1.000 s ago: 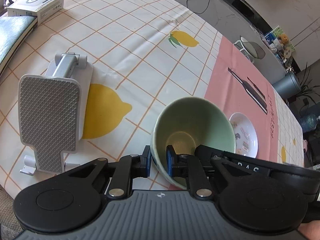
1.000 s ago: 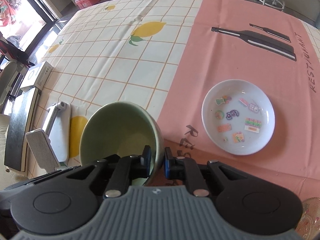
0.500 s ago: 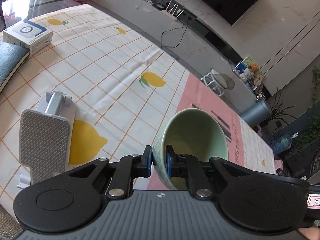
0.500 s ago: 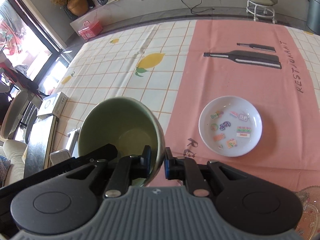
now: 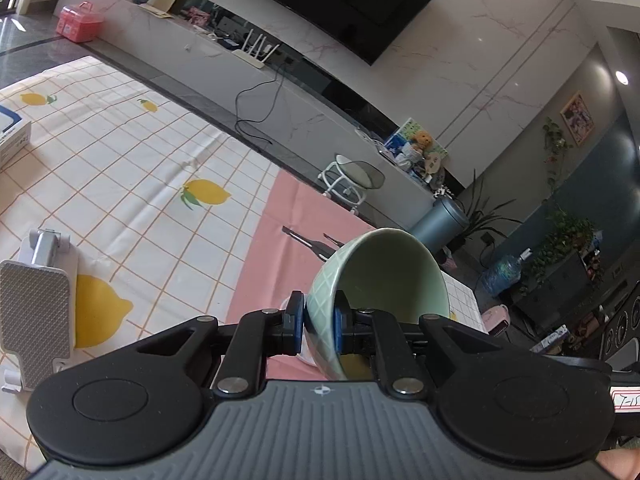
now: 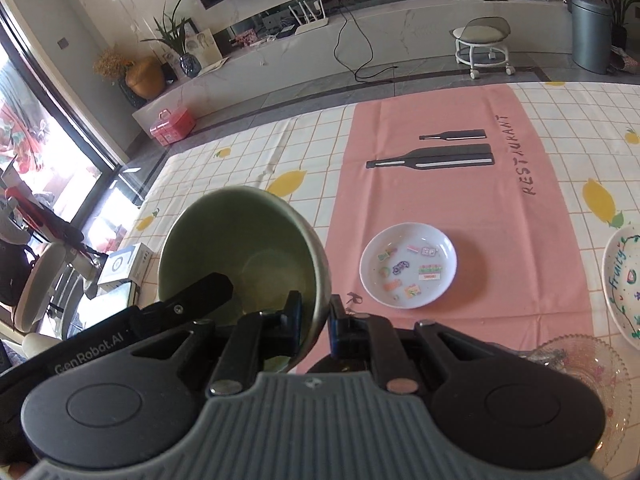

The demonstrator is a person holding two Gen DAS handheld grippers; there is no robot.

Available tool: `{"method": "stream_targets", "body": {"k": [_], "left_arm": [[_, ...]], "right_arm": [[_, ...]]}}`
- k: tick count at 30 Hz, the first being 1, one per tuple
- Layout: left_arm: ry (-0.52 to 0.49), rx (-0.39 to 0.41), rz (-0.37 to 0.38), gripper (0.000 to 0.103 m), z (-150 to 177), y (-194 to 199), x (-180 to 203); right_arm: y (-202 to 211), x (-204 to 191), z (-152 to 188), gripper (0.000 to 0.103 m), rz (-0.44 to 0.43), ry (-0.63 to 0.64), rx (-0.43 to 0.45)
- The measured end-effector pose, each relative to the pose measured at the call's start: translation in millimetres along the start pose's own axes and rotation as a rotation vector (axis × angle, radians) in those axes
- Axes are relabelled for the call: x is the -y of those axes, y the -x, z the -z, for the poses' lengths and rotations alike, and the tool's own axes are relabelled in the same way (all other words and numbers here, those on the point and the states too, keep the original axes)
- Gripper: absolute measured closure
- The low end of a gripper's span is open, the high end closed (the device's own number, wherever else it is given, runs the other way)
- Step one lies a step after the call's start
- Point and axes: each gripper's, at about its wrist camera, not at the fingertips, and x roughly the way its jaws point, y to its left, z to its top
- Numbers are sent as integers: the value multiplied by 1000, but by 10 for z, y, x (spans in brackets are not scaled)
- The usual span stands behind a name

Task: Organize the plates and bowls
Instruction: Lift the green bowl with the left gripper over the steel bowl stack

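Green bowl [image 5: 380, 276]: raised clear of the bench [image 6: 248, 160] and tilted, its opening turned partly toward both cameras; it hangs over the seam between the lemon-print cloth and the pink mat [image 6: 452, 196].
Left tongs [image 5: 318, 324]: closed on the bowl's wall, one blue pad outside on the lattice relief, the other inside.
Right tongs [image 6: 314, 320]: closed on the rim at another spot, one finger inside, one outside; the left tool's black body shows beside it in the right wrist view.
Two-point hold: probably chosen because a deep, smooth bowl pinched at a single rim point would swing; two grips steady the tilt.
Small white plate [image 6: 408, 266]: flat on the pink mat, printed with coloured stickers, well apart from the bowl.
"Fruity" plate [image 6: 622, 284]: at the right edge, partly cut off.
Glass dish [image 6: 588, 364]: near the right tool, partly hidden.
Phone stand [image 5: 38, 300]: lies on the lemon cloth, apart from the crockery.
Stage, as judged: carrying; the bowl is not yet set down, and its destination cannot be told.
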Motion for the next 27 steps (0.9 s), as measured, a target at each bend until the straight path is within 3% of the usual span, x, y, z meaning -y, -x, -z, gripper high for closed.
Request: {"method": "stream_targets", "body": {"k": [5, 9, 18, 27], "left_arm": [[-58, -114, 71, 87, 30, -6, 133], [-109, -166, 111, 87, 110, -25, 214], [-268, -324, 98, 86, 340, -157, 382], [-311, -376, 63, 86, 470, -241, 433]], "right_arm": [[320, 107, 165, 92, 34, -28, 66], [474, 246, 336, 92, 37, -78, 67], [542, 583, 689, 91, 32, -195, 34], [458, 759, 846, 91, 27, -243, 0]]}}
